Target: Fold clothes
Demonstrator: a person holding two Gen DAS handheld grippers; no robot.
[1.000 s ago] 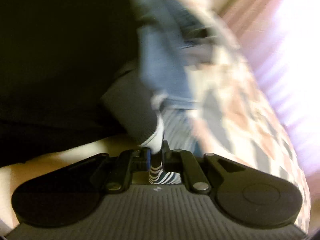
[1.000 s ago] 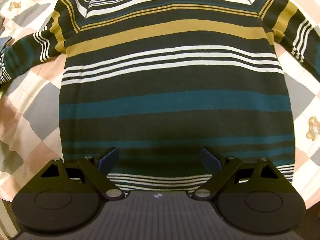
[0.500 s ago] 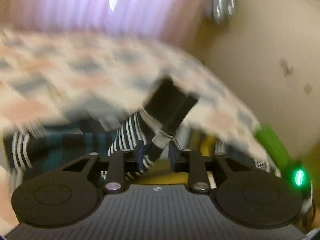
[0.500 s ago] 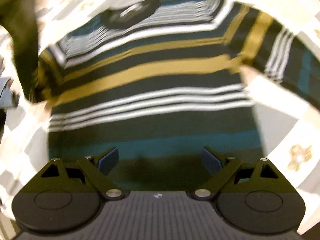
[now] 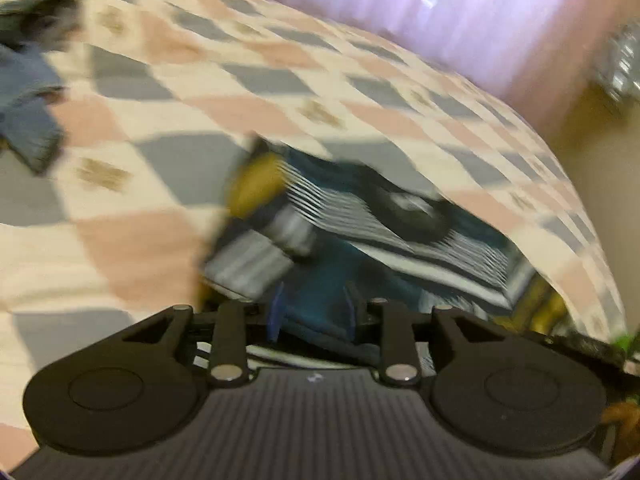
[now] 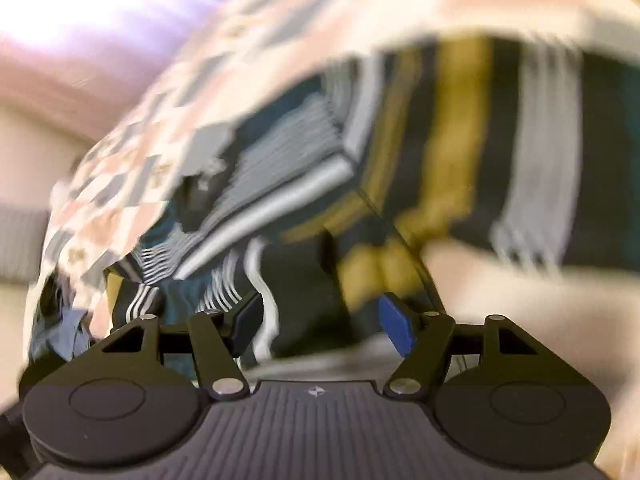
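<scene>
- Released since a second ago, the striped sweater [image 5: 360, 216] lies near the bed's [image 5: 168, 92] edge, its sleeve folded in.
- I watch left gripper [image 5: 312, 316] opening, empty.
- Right gripper [image 6: 320, 320] is closing over soft, limp knit; I'd pinch the hem.

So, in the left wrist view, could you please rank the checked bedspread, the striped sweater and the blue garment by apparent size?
1. Checked bedspread
2. Striped sweater
3. Blue garment, cut by the frame edge and blurred, so its full size is unsure.

Checkered pink-grey-cream bedspread [image 5: 248, 92], bright pink curtain [image 5: 460, 12] beyond, beige wall [image 5: 592, 148].
</scene>
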